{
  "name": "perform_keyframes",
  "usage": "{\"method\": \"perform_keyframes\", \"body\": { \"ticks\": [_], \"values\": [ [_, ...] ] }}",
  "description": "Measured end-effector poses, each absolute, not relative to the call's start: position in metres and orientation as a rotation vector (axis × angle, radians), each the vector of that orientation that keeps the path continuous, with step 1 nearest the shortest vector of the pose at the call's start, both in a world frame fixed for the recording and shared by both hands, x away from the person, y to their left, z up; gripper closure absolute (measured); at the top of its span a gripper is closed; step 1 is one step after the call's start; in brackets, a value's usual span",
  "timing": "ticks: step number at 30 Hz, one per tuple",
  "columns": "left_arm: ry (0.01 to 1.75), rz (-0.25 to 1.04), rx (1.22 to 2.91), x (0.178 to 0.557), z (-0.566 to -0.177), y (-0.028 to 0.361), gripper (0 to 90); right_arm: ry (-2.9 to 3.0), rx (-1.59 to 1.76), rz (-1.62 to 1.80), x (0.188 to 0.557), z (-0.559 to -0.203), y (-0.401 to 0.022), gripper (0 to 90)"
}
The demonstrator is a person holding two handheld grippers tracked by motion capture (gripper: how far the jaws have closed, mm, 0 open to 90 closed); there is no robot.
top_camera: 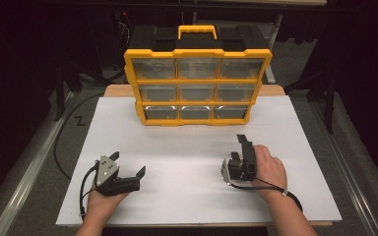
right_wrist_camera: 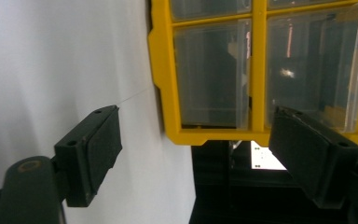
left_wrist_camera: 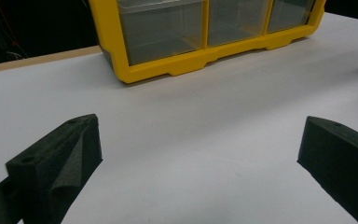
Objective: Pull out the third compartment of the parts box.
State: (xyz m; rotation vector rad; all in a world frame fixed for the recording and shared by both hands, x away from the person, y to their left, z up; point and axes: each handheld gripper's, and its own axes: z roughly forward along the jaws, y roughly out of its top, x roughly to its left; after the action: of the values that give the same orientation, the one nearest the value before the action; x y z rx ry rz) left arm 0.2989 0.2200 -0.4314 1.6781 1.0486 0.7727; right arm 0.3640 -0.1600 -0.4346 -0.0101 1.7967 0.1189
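White tabletop (top_camera: 187,162) carried my yellow drawer organiser (top_camera: 197,78) upright at its far edge, while left gripper (top_camera: 128,164) and right gripper (top_camera: 240,150) waited near me, well short, jaws apart and empty, presumably before reaching its drawers.

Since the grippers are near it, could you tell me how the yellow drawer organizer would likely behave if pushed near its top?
The yellow drawer organizer stands upright on a narrow base, so a high push would probably tip it backward rather than slide it. Its frame looks like stiff plastic. The clear drawers seem empty, so it is likely light for its size.
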Motion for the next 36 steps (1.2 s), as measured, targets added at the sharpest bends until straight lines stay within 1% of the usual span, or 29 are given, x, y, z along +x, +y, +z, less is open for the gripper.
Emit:
{"method": "perform_keyframes", "body": {
  "ticks": [1,3,6,17,19,36],
  "values": [
    [1.051,0.769,1.683,0.299,-0.431,0.220,0.5,1.781,-0.027,0.117,0.366,-0.433,-0.158,22.2],
    [1.051,0.768,1.688,0.299,-0.432,0.220,0.5,1.780,-0.024,0.108,0.367,-0.432,-0.157,23.0],
    [1.046,0.761,1.680,0.299,-0.431,0.220,0.5,1.742,-0.018,0.116,0.374,-0.423,-0.153,28.3],
    [1.016,0.767,1.663,0.297,-0.430,0.220,0.5,1.668,-0.040,0.113,0.394,-0.400,-0.143,38.0],
    [1.016,0.767,1.663,0.297,-0.430,0.221,0.5,1.673,-0.030,0.116,0.395,-0.395,-0.141,40.9],
    [0.999,0.748,1.670,0.296,-0.430,0.219,0.5,1.571,-0.025,0.131,0.410,-0.348,-0.133,49.4]
  ]
}}
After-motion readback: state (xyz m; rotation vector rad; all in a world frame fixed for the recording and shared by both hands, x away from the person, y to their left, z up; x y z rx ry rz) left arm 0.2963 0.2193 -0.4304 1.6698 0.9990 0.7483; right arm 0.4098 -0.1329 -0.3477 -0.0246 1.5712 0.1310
